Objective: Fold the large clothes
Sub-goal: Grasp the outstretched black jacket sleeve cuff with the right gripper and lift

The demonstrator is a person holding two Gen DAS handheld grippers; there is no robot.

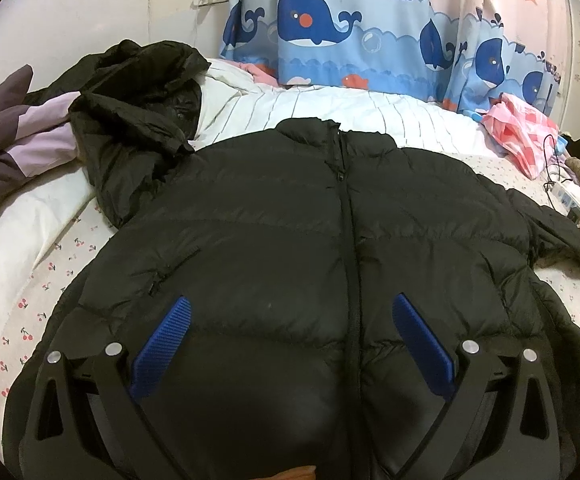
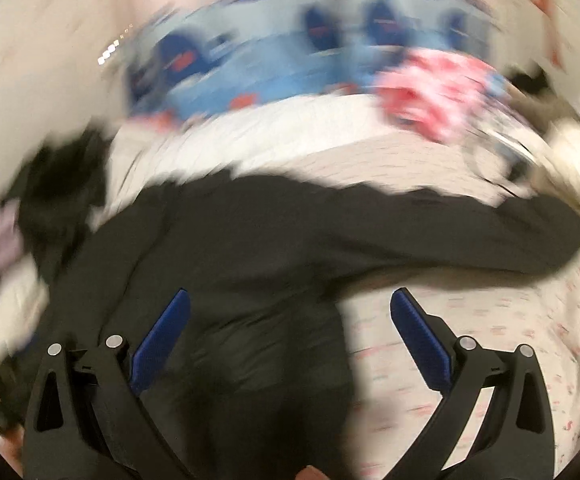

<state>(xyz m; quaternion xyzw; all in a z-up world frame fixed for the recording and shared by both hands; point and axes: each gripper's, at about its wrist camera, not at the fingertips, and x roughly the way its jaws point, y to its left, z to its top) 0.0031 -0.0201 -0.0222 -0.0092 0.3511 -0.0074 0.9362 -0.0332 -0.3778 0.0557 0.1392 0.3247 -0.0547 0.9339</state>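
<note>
Item 1: black puffer jacket, lying front-up on the bed and filling the centre and lower half of the left wrist frame. Its zipper is running closed up the middle, collar pointing toward the top of the frame. 1 sleeve is stretching toward the right edge of the right wrist frame, resting on the cherry-print sheet.

Item 2: left gripper, hovering over the jacket's lower front, its 2 blue-padded fingers spreading wide and gripping nothing.

Item 3: right gripper, likewise standing wide apart and holding nothing, over the jacket's side edge; this view is blurring heavily, so whether it is touching the fabric cannot be told.

Item 4: a second dark garment, lying crumpled at upper left.

Item 5: whale-print curtain, hanging along the top.

Item 6: pink checked cloth, sitting at upper right.
</note>
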